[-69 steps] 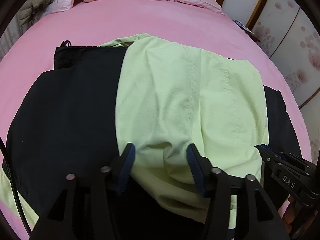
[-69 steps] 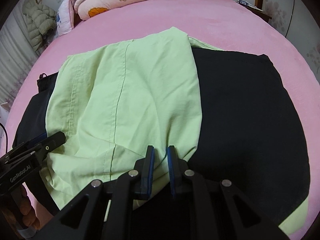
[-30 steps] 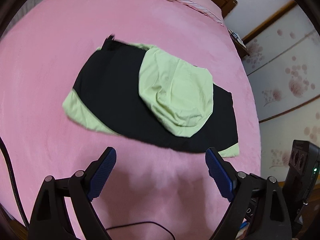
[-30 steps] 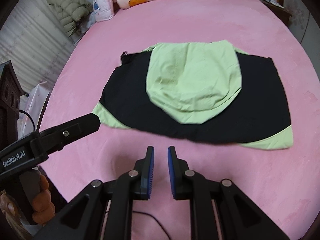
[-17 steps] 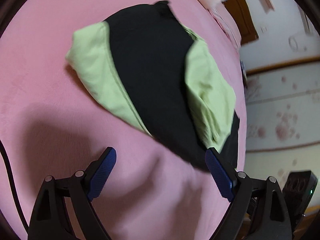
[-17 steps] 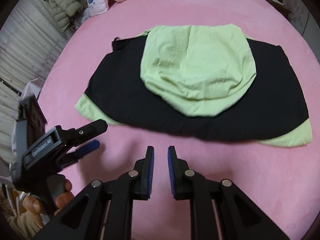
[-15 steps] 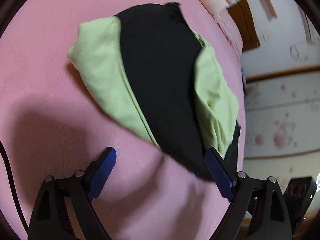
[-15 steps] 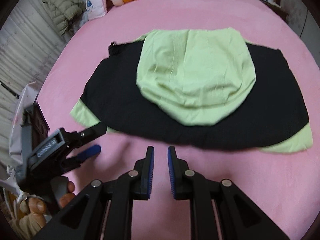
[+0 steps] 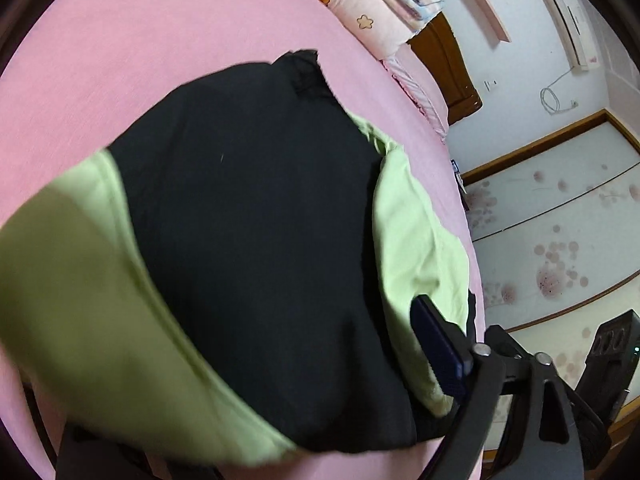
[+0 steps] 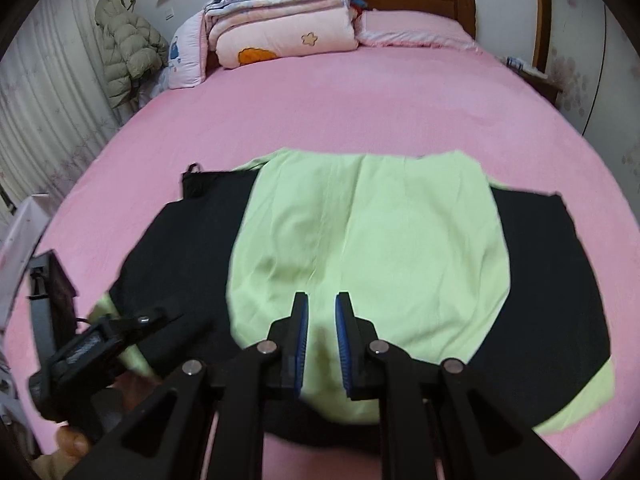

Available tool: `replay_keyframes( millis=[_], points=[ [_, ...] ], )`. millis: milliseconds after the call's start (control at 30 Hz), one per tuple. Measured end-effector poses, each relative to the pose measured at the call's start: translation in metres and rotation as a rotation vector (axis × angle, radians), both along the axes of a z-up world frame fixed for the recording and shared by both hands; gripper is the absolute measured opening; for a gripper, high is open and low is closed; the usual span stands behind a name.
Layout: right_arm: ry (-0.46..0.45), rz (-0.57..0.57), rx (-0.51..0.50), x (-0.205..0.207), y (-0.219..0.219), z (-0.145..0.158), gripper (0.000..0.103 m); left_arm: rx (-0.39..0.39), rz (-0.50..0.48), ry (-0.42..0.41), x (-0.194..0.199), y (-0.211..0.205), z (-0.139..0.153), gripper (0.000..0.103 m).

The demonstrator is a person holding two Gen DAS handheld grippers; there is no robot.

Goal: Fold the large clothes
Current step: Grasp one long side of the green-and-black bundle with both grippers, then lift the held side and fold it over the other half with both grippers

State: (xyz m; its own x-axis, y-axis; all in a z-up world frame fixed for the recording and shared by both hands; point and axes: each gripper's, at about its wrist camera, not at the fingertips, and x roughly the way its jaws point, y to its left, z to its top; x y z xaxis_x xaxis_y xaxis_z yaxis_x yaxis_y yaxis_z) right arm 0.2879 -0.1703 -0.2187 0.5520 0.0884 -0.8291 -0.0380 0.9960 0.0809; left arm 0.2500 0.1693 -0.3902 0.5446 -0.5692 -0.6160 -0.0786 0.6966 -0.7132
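Nearest the person, at the bed's near edge, both grippers are coming in on the black-and-green garment, which lies spread across the middle of the pink bed with a light green panel folded over its black body. The right gripper hangs over the near part of that green panel, its jaws nearly closed with only a narrow gap and no cloth pinched between them. The left gripper is low at the garment's near left corner; its jaws are closing, wide apart as yet, and the green hem and black cloth lie between them, though whether the pads press on it cannot be told. The step in hand looks like taking hold of the left side for the next fold. That calls for a firm pinch through both layers, then carrying the side across toward the right edge. Farther off, folded quilts sit at the bed's head.
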Motion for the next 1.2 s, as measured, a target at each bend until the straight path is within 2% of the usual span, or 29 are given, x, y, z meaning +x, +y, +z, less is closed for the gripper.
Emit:
replay_keyframes(
  millis=[33,67,133,233,333,433,533,633,700,933,1100,1200],
  points=[
    [-0.004,-0.005,-0.016,0.005,-0.001,-0.002,0.014,0.004,0.007,0.001,0.004,0.001,0.001,0.066],
    [-0.002,-0.014,-0.03,0.011,-0.003,-0.007,0.014,0.016,0.011,0.01,0.009,0.0,0.002,0.046],
    [0.012,-0.022,-0.024,0.017,-0.007,-0.017,0.014,0.061,0.014,0.026,0.017,-0.003,0.004,0.023],
    [0.057,-0.033,-0.012,0.022,-0.011,-0.037,0.013,0.136,0.008,-0.004,0.019,-0.011,0.016,0.014],
    [0.095,-0.038,-0.003,0.02,-0.013,-0.055,0.013,0.225,-0.01,-0.088,0.013,-0.023,0.037,0.01],
    [0.119,-0.032,-0.008,0.016,-0.012,-0.07,0.012,0.346,-0.045,-0.208,0.005,-0.047,0.067,0.009],
    [0.096,-0.028,-0.001,0.011,-0.014,-0.077,0.011,0.418,-0.09,-0.309,-0.001,-0.072,0.093,0.008],
    [0.065,-0.044,0.057,0.005,-0.024,-0.082,0.01,0.484,-0.161,-0.408,-0.009,-0.099,0.116,0.008],
    [0.054,-0.069,0.134,0.001,-0.036,-0.085,0.009,0.497,-0.201,-0.457,-0.007,-0.12,0.129,0.008],
    [0.046,-0.194,0.425,-0.013,-0.079,-0.097,0.0,0.641,-0.437,-0.655,-0.024,-0.209,0.164,0.008],
    [0.023,-0.294,0.614,-0.035,-0.102,-0.108,0.0,0.725,-0.602,-0.733,-0.041,-0.272,0.172,0.008],
    [0.019,-0.338,0.705,-0.052,-0.115,-0.112,0.0,0.775,-0.706,-0.749,-0.044,-0.31,0.165,0.008]
  ],
)
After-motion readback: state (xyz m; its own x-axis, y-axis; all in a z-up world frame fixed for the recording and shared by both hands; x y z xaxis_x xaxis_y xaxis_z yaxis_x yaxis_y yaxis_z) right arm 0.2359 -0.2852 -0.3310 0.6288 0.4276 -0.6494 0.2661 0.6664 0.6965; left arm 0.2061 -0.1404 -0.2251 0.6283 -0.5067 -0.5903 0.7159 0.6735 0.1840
